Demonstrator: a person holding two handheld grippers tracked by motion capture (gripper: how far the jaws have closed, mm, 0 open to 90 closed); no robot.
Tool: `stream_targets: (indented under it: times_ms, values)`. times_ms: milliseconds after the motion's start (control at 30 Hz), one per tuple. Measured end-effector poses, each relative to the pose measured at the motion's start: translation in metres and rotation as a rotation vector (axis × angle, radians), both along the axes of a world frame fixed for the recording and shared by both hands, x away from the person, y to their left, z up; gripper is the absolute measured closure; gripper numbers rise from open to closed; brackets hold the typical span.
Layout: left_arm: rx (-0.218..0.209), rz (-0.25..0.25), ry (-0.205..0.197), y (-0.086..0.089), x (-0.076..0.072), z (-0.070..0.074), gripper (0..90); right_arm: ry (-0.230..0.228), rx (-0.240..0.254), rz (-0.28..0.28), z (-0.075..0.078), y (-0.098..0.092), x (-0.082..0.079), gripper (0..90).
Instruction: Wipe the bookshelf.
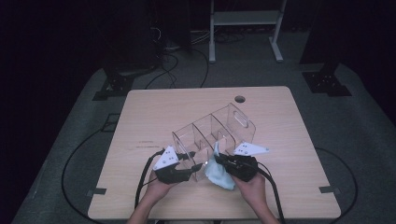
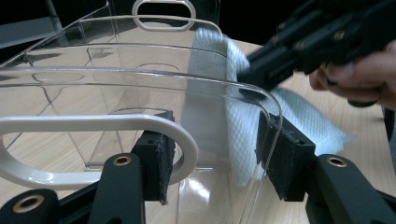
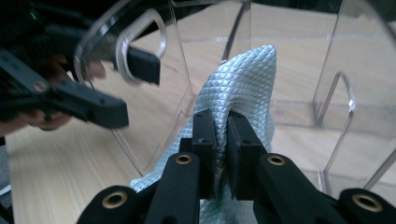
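A clear plastic organizer (image 1: 212,130) with several compartments lies tilted in the middle of the wooden table (image 1: 149,116). My left gripper (image 1: 198,167) is shut on its near end wall, the one with the handle cutout (image 2: 93,126). One pad sits inside the wall and the other outside. My right gripper (image 3: 219,126) is shut on a pale blue cloth (image 3: 247,79), which it holds against the organizer's near side wall. In the high view the cloth (image 1: 220,175) hangs down to the table between my hands. The left gripper view has the right gripper (image 2: 243,77) close by, pressing the cloth (image 2: 299,116) against the clear rim.
A round cable hole (image 1: 239,99) sits near the table's far edge. Beyond the table stand a white metal frame (image 1: 245,18) and dark stands, with cables on the floor. Bare tabletop lies to the left and right of the organizer.
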State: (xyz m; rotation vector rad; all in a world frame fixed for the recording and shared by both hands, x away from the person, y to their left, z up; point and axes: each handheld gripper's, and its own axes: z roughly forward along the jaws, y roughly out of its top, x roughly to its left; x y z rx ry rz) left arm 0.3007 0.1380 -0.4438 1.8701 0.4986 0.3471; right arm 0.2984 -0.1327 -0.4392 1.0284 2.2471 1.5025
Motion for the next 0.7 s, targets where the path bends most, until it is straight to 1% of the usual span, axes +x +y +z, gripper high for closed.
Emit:
stream_targets:
  times_ms: [33, 67, 100, 133, 233, 333, 400, 467, 567, 600, 700]
  values:
    - [0.000, 0.001, -0.002, 0.000, 0.000, 0.000, 47.4, -0.001, -0.014, -0.009, -0.007, 0.002, -0.001, 82.4]
    - [0.000, 0.001, -0.002, 0.000, 0.000, 0.000, 47.3, 0.001, -0.011, -0.013, -0.012, 0.002, -0.002, 82.3]
    - [0.000, 0.001, -0.002, 0.000, 0.000, 0.000, 47.3, 0.001, -0.011, -0.013, -0.012, 0.002, -0.002, 82.3]
    - [0.000, 0.002, -0.001, 0.000, 0.000, 0.000, 47.3, 0.016, -0.014, -0.017, -0.019, 0.002, -0.001, 82.3]
    - [0.000, 0.002, -0.002, 0.000, 0.000, 0.000, 47.3, 0.028, -0.037, -0.022, -0.028, 0.004, -0.001, 82.2]
    - [-0.001, 0.002, -0.001, -0.001, 0.000, 0.000, 47.3, 0.049, -0.044, -0.025, -0.036, 0.004, 0.000, 82.1]
    - [-0.002, 0.001, 0.000, -0.001, 0.000, 0.000, 47.4, 0.063, -0.041, -0.027, -0.039, 0.005, 0.000, 82.1]
    - [-0.003, 0.002, 0.000, -0.001, 0.000, 0.000, 47.4, 0.066, -0.046, -0.025, -0.041, 0.004, 0.001, 82.2]
    - [-0.006, 0.003, 0.001, 0.000, 0.000, 0.000, 47.4, 0.115, -0.081, -0.021, -0.050, 0.005, 0.002, 82.6]
    - [-0.012, 0.002, 0.003, 0.000, 0.001, 0.000, 47.4, 0.126, -0.081, -0.020, -0.051, 0.004, 0.002, 82.6]
    - [-0.016, 0.001, 0.003, -0.001, 0.001, 0.000, 47.5, 0.123, -0.071, -0.017, -0.048, 0.003, 0.001, 82.5]
